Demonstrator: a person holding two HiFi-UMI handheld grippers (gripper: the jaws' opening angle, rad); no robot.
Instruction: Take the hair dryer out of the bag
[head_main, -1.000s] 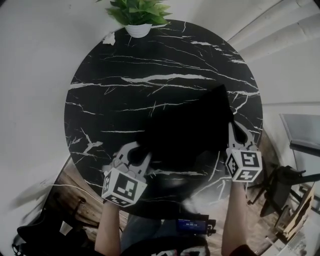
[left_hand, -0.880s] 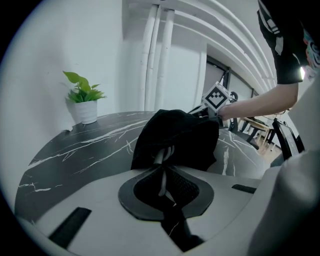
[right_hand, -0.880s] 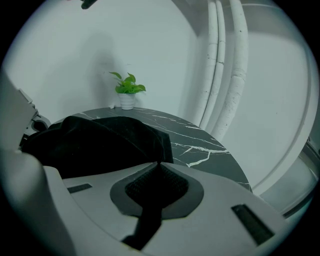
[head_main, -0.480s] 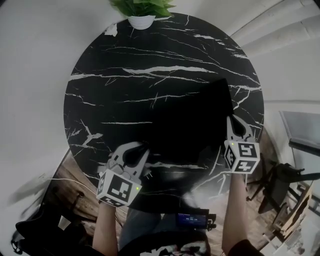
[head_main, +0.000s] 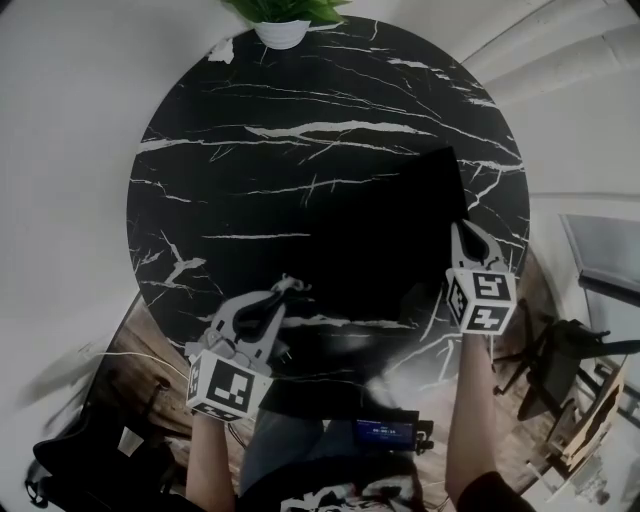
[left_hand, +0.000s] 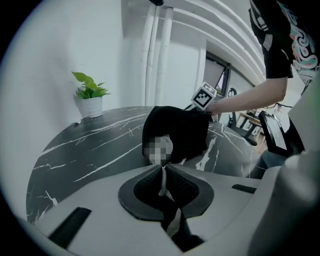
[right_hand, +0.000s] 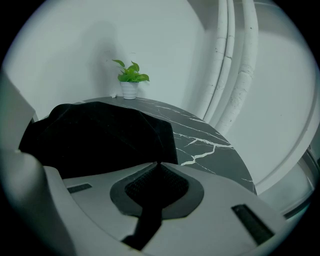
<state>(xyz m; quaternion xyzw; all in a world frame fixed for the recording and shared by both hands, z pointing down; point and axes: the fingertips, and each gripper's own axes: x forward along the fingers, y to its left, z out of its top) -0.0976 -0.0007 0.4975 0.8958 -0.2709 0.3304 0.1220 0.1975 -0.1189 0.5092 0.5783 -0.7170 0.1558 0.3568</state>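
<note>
While the left gripper (left_hand: 161, 167) has its jaws pinched together on a thin pale cord (left_hand: 161, 185), that cord runs to the mouth of the black cloth bag (head_main: 385, 250) on the round black marble table (head_main: 250, 150). Only a blurred pale shape (left_hand: 170, 146) there hints at the hair dryer. The right gripper (right_hand: 159, 163) is clamped on the bag's edge.
</note>
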